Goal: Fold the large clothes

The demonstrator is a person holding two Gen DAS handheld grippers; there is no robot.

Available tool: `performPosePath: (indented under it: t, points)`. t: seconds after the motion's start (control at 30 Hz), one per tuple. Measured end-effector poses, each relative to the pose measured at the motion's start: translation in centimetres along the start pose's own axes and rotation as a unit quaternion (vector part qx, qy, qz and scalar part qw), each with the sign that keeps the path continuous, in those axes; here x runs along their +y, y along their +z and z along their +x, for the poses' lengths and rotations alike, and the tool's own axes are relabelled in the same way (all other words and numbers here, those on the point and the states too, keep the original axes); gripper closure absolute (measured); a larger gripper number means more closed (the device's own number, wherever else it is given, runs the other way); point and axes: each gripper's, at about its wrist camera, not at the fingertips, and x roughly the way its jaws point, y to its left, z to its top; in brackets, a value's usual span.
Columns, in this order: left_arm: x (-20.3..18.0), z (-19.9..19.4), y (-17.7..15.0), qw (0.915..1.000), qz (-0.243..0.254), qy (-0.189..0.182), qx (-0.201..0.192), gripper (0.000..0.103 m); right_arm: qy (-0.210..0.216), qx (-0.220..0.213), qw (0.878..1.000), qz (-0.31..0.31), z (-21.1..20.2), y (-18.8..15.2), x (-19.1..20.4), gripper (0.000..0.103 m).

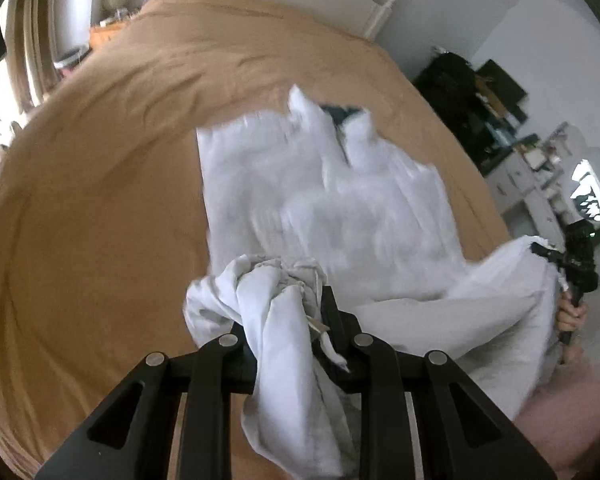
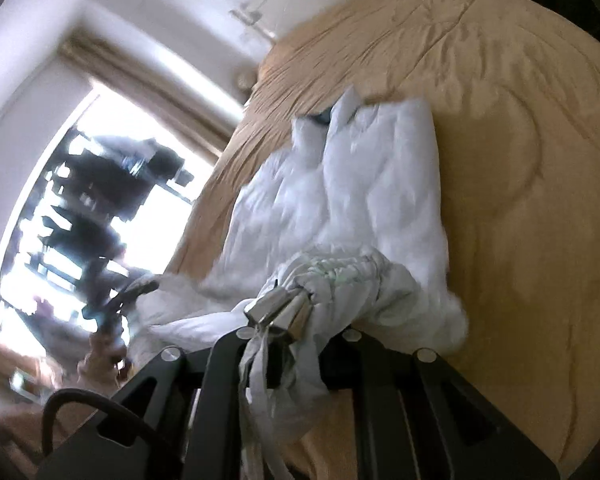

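Left gripper (image 1: 300,312): its jaws are clamping a bunched fold of the white garment (image 1: 324,196), cloth spilling down between the black fingers.
Right gripper (image 2: 296,312): it is pinching a gathered, elasticated-looking edge of the same garment between its metal-tipped fingers (image 2: 272,308); in the left wrist view it is showing at the far right, held by a hand (image 1: 572,316).
White garment: its far part is lying crumpled on the tan bedspread (image 1: 100,200), with a dark patch near the collar end; the near edge is hanging raised between the two grippers.
Bedspread: it is covering the whole bed, lightly wrinkled.
Sharpness: both views are blurring, so fine detail of the cloth is unclear.
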Motion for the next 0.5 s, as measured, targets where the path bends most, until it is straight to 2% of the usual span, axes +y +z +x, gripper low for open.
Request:
performPosePath:
  t: [0.13, 0.17, 0.2, 0.27, 0.3, 0.4, 0.5]
  points:
    - [-0.3, 3.0, 8.3, 0.9978, -0.005, 0.066, 0.007, 0.079, -0.036, -0.011, 0.998, 0.044, 4.6, 9.0, -1.0, 0.092]
    - [-0.4, 4.4, 10.8, 0.9959, -0.010, 0.090, 0.003, 0.078, -0.040, -0.013, 0.998, 0.053, 4.9, 10.1, -1.6, 0.091]
    - [-0.6, 5.3, 12.0, 0.9943, -0.012, 0.106, 0.000, 0.078, -0.052, -0.020, 0.995, 0.082, 6.6, 12.7, -2.4, 0.091]
    - [-0.8, 8.8, 15.5, 0.9891, -0.022, 0.144, -0.017, 0.078, -0.070, -0.029, 0.990, 0.119, 8.6, 15.5, -3.8, 0.091]
    - [-0.9, 10.6, 16.6, 0.9869, -0.028, 0.157, -0.026, 0.078, -0.093, -0.034, 0.985, 0.138, 10.6, 17.3, -4.9, 0.091]
    - [-0.4, 15.6, 17.5, 0.9804, -0.030, 0.191, -0.037, 0.078, -0.142, -0.032, 0.976, 0.163, 14.4, 19.3, -7.9, 0.091]
    - [0.8, 21.8, 16.3, 0.9747, -0.013, 0.223, -0.008, 0.078, -0.176, -0.032, 0.968, 0.178, 19.2, 19.6, -10.9, 0.090]
